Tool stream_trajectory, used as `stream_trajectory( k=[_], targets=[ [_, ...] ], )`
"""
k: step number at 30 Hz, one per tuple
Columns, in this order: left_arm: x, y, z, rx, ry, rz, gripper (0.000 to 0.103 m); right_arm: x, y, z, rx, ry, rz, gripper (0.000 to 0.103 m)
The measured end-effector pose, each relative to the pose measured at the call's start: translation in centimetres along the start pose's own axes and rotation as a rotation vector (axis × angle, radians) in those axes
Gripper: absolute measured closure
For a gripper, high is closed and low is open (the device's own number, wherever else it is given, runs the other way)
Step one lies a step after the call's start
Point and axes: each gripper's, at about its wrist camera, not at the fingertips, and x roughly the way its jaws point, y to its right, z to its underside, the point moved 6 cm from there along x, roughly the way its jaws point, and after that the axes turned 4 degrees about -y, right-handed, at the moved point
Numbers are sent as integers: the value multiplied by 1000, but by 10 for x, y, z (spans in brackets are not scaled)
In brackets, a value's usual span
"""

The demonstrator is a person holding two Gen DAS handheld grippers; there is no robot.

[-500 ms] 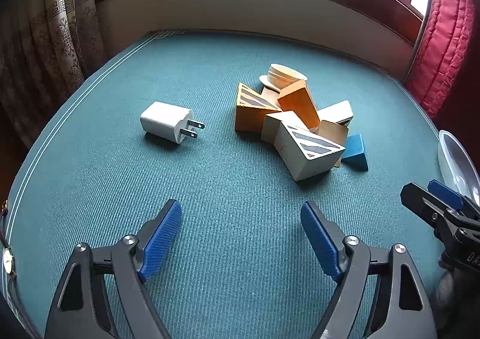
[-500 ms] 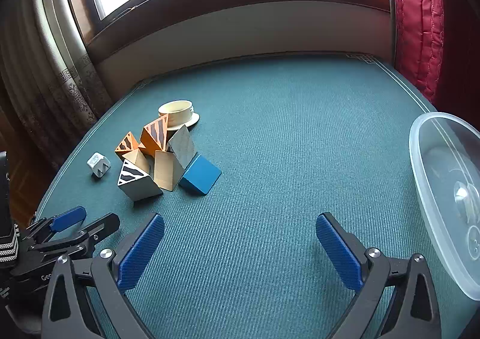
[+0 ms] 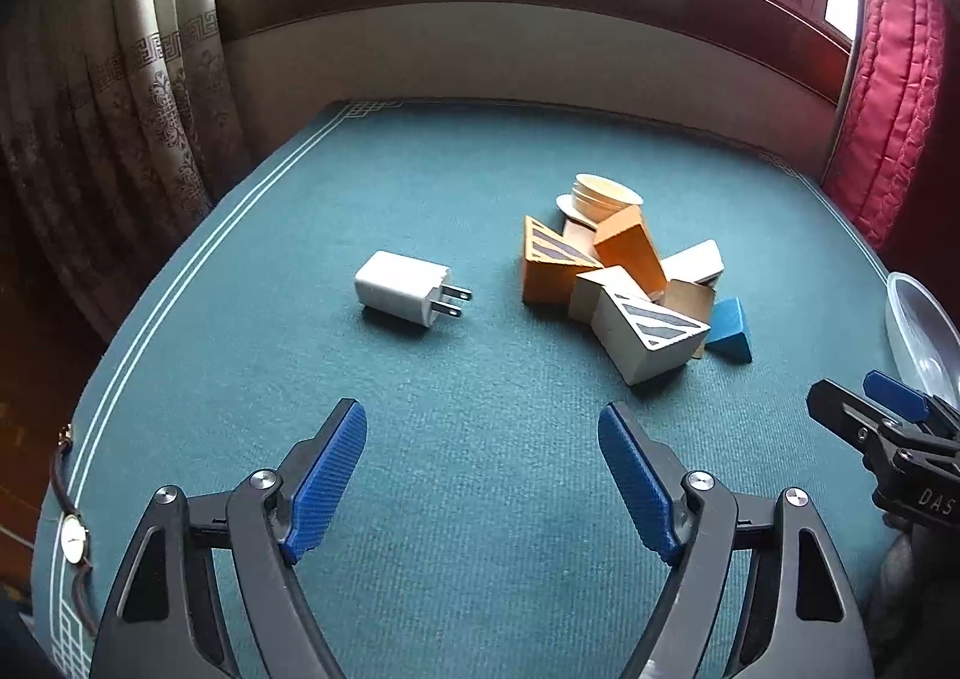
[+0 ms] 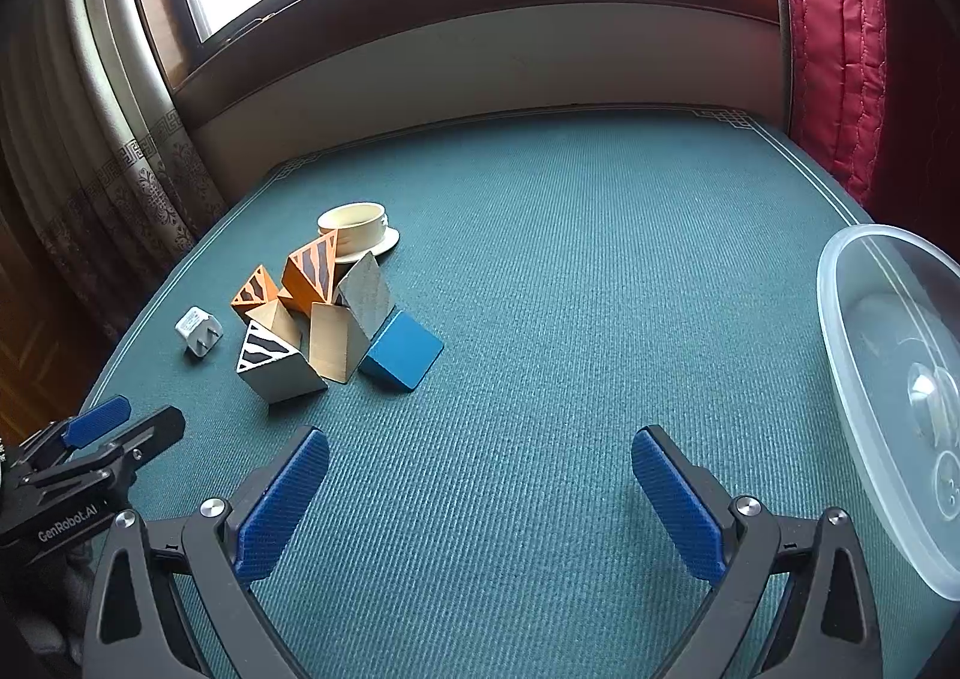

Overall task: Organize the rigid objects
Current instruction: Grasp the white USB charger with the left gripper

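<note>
A heap of wooden blocks [image 3: 618,277] lies on the green counter [image 3: 480,499]. Left of the heap lies a white charger [image 3: 405,287]; a cream ring [image 3: 600,194] touches its far side. Well right of the heap sits a clear tub [image 4: 888,379]. The left gripper [image 3: 483,475] and right gripper [image 4: 480,499] hover short of the heap, jaws released and empty.

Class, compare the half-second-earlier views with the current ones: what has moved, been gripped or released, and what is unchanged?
Nothing visibly changed. Both claws, left and right, are open and empty as before, above the green cloth. The charger, the block pile, the blue block, the cup and the clear tub lie where they did.
</note>
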Motion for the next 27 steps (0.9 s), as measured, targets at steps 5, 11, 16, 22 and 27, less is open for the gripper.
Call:
stream_trajectory(
  k=[5, 11, 16, 22, 27],
  targets=[
    [-7, -19, -13, -33, 16, -43, 23, 0, 0, -1, 0, -1, -1, 0],
    [-2, -17, -28, -27, 19, -63, 23, 0, 0, 0, 1, 0, -1, 0],
    [27, -14, -35, 0, -30, -56, 23, -1, -2, 0, 0, 0, -1, 0],
    [63, -24, -40, -27, -87, -82, 23, -1, -2, 1, 1, 0, -2, 0],
    [76, -31, -45, -36, -85, -60, 23, -2, -4, 2, 0, -1, -2, 0]
  ],
)
